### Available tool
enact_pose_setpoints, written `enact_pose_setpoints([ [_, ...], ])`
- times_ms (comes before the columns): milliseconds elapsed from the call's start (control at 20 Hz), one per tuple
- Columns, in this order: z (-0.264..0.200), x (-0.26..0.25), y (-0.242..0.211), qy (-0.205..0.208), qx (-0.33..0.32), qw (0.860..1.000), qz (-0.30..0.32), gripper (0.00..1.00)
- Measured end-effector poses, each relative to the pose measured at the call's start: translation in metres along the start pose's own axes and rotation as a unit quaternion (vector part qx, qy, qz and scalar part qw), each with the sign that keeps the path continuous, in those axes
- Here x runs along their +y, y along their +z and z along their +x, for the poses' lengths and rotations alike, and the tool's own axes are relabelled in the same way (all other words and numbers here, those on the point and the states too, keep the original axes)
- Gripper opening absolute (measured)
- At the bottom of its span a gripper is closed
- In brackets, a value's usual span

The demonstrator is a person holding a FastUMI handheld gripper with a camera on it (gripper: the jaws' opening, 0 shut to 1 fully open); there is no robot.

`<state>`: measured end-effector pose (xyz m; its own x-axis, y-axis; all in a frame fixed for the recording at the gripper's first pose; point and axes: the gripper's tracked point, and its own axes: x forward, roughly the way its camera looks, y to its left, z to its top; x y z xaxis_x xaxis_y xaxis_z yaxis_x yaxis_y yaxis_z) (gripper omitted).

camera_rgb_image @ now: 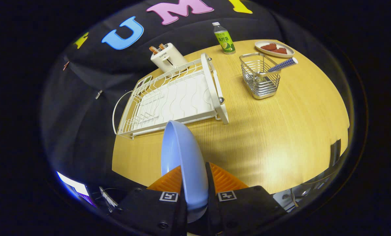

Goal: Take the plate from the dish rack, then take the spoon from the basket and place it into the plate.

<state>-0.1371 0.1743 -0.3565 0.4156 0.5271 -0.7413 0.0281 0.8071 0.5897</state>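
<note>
The blue plate (182, 157) is held on edge between the two fingers of the gripper (195, 183), which are pressed on both its sides. It is seen above the wooden table (280, 131), near the front of the white dish rack (172, 98). To the right of the rack, the wire basket (260, 80) is placed, with the spoon (282, 65) leaning inside it.

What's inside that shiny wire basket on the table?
The square metal wire basket holds a spoon with a blue-and-white checked handle leaning over its rim. The bowl end sits low inside, blurred behind the wires.
</note>
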Motion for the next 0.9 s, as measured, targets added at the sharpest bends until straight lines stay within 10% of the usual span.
enact_pose_setpoints([
  [550, 0.044, 0.007, -0.010, 0.019, 0.022, 0.997, 0.071, 0.30],
  [900, 0.047, -0.025, -0.016, -0.042, 0.031, 0.996, 0.067, 0.46],
])
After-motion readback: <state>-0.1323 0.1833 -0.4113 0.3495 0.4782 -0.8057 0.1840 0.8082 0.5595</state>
